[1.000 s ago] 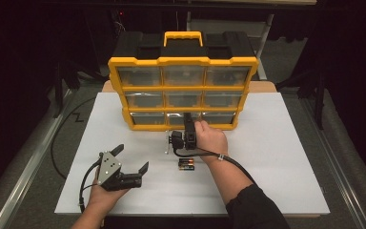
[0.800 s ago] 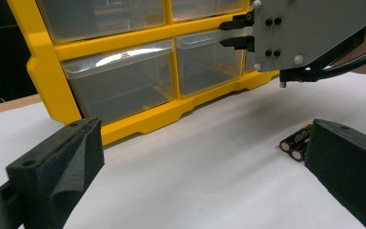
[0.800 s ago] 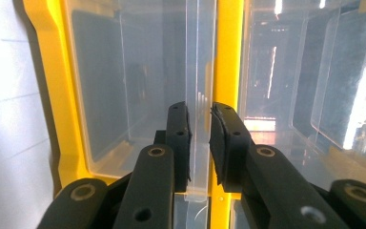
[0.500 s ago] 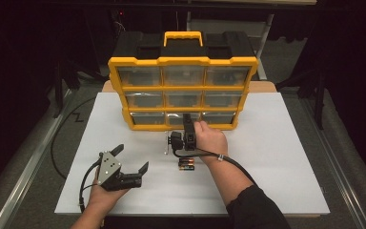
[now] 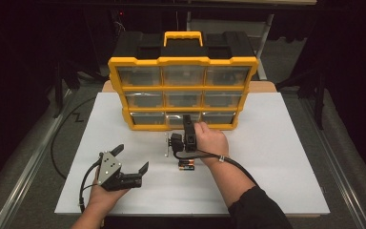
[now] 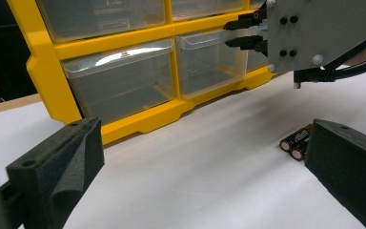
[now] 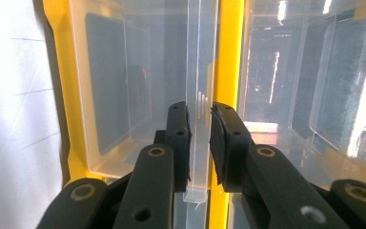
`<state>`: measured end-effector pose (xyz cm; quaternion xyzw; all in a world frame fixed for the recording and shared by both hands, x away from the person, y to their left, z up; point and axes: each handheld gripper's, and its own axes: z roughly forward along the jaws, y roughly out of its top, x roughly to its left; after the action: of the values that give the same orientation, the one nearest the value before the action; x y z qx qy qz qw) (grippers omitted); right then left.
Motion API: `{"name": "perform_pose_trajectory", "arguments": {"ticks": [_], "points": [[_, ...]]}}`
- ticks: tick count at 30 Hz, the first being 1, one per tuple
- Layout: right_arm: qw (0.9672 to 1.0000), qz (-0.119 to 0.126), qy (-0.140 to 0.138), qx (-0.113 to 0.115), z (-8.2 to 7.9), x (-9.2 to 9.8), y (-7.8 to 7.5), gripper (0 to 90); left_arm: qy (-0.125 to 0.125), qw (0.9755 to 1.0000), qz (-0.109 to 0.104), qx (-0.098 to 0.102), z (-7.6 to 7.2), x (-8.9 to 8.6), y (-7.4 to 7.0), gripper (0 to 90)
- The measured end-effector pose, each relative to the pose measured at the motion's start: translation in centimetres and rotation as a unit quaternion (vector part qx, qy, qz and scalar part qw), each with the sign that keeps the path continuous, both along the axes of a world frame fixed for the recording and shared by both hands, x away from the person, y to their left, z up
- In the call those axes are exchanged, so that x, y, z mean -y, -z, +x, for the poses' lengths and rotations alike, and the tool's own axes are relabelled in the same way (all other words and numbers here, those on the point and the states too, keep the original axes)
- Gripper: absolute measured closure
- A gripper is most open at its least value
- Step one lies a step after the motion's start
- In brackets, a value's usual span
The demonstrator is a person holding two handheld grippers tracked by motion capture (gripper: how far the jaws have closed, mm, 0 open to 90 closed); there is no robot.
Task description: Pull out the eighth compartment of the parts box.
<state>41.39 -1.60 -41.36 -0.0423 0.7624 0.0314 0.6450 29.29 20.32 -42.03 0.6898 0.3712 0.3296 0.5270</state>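
Currently your right gripper [image 7: 200, 143] pinches the clear plastic drawer's pull tab [image 7: 199, 102] in the bottom row of the yellow-framed organiser cabinet [image 5: 183, 61]. Drawer not yet pulled out. Left gripper [image 5: 129, 168] rests open before the cabinet, near two black batteries [image 5: 187, 165].

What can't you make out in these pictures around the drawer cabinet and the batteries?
- Batteries: brand print too small in the high view; partly hidden behind the left tool's jaw in the left gripper view.
- Bottom middle drawer: contents unreadable through glare; the right tool covers part of it in the high view.
- Drawer lip: whether the pads press on it or merely flank it.
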Motion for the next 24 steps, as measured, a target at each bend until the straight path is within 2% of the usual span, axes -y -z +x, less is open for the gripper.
{"name": "perform_pose_trajectory", "arguments": {"ticks": [2, 9, 24], "points": [[1.0, 0.004, 0.0, 0.001, -0.1, 0.0, 0.0, 80.1, 0.0, 1.0, 0.0, 0.0, 0.0, 0.0, 0.0, 0.4], [1.0, -0.005, 0.0, -0.001, -0.6, 0.0, -0.1, 80.0, 0.0, 1.0, 0.0, 0.0, 0.0, 0.0, 0.0, 0.4], [0.9999, -0.009, -0.003, 0.004, -2.2, 0.2, 0.0, 79.9, 0.0, 1.0, 0.002, -0.002, 0.0, 0.0, 0.0, 0.4]]}}
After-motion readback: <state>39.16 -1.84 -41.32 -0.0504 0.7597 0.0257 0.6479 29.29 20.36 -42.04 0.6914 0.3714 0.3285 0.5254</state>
